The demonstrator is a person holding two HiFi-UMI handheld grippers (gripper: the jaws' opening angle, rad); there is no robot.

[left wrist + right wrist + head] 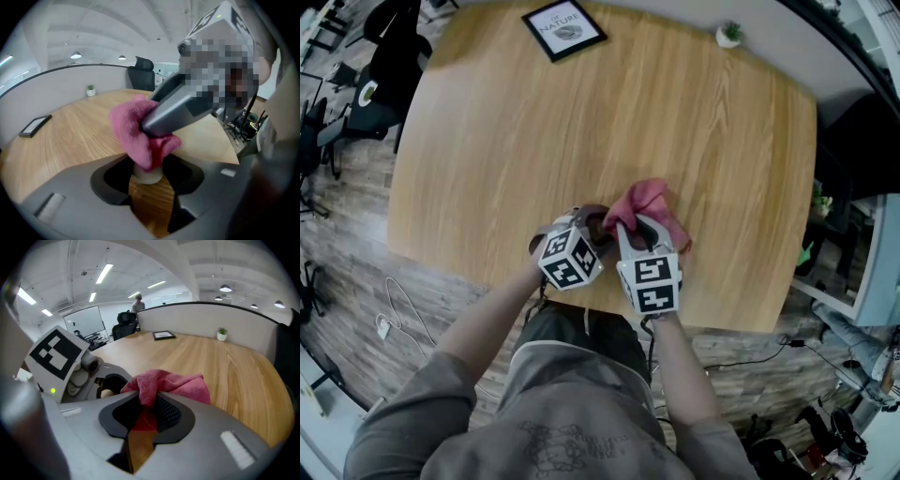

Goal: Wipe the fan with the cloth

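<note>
A small cream-coloured fan (147, 176) stands between the jaws of my left gripper (147, 171), which is shut on it; most of the fan is hidden. A pink cloth (131, 126) lies on top of it. My right gripper (149, 401) is shut on a fold of that cloth (183, 385) and presses it onto the fan from the right. In the head view the left gripper (586, 220) and the right gripper (636, 223) meet tip to tip near the table's front edge, and the cloth (645, 199) bunches just beyond them. In the right gripper view, the fan (107, 393) shows inside the left jaws.
The wooden table (534, 141) carries a black picture frame (563, 28) at its far edge and a small potted plant (729, 35) at the far right. Black office chairs (394, 56) stand off the table's left side. Cables lie on the floor below the front edge.
</note>
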